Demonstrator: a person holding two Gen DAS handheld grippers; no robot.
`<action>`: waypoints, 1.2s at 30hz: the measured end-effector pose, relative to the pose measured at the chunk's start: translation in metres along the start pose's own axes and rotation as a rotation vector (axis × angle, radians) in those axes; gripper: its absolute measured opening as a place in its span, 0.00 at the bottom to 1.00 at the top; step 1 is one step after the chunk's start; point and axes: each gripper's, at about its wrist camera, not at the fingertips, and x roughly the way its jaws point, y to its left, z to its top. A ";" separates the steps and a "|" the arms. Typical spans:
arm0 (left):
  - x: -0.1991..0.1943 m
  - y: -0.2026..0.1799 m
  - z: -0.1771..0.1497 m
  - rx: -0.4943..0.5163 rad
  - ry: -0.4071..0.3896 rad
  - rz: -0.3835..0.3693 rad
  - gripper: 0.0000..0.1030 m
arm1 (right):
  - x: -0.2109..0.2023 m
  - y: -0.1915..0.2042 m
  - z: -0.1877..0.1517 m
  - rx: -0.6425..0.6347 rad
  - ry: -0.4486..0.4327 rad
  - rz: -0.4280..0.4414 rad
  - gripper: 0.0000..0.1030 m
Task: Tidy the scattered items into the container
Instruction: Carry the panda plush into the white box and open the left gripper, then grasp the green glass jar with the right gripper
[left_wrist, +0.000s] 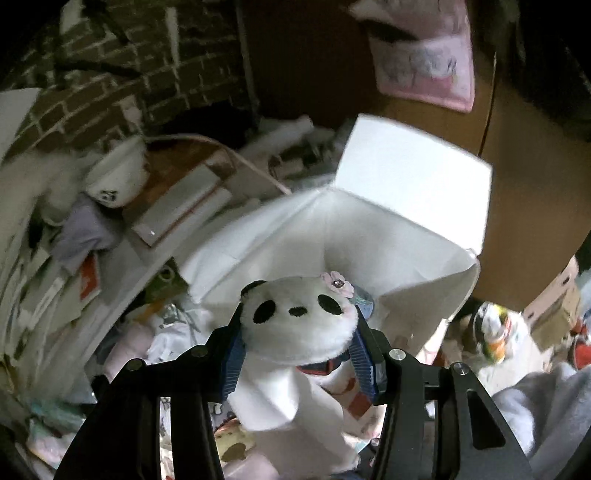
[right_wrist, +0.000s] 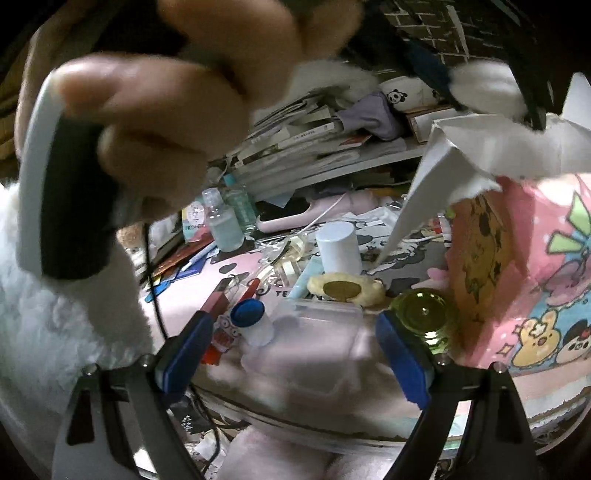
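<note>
While pinched between left hand-held gripper (left_wrist: 299, 354) pads, panda plush (left_wrist: 301, 317), above white container (left_wrist: 369, 236)

The panda plush (left_wrist: 301, 321) is white with black eye patches and a pink flower, the box (left_wrist: 369, 229) is plain white inside and pink with cartoon prints outside, the gripper pads (right_wrist: 404, 360) are blue, and a small jar (right_wrist: 424, 314) is translucent green.

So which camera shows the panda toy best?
The left wrist view: the panda toy faces the camera, clamped in the left gripper over the box. The right wrist view shows only a blurred white bit of it.
</note>
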 end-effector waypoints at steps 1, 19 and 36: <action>0.008 0.001 0.002 -0.004 0.034 0.004 0.45 | -0.002 -0.002 0.000 0.005 -0.002 0.006 0.86; 0.032 -0.009 0.004 0.019 0.136 0.008 0.72 | -0.006 -0.012 -0.002 0.024 -0.012 0.032 0.86; -0.065 0.028 -0.045 -0.167 -0.353 0.083 0.84 | -0.022 -0.016 -0.014 -0.061 -0.096 -0.154 0.86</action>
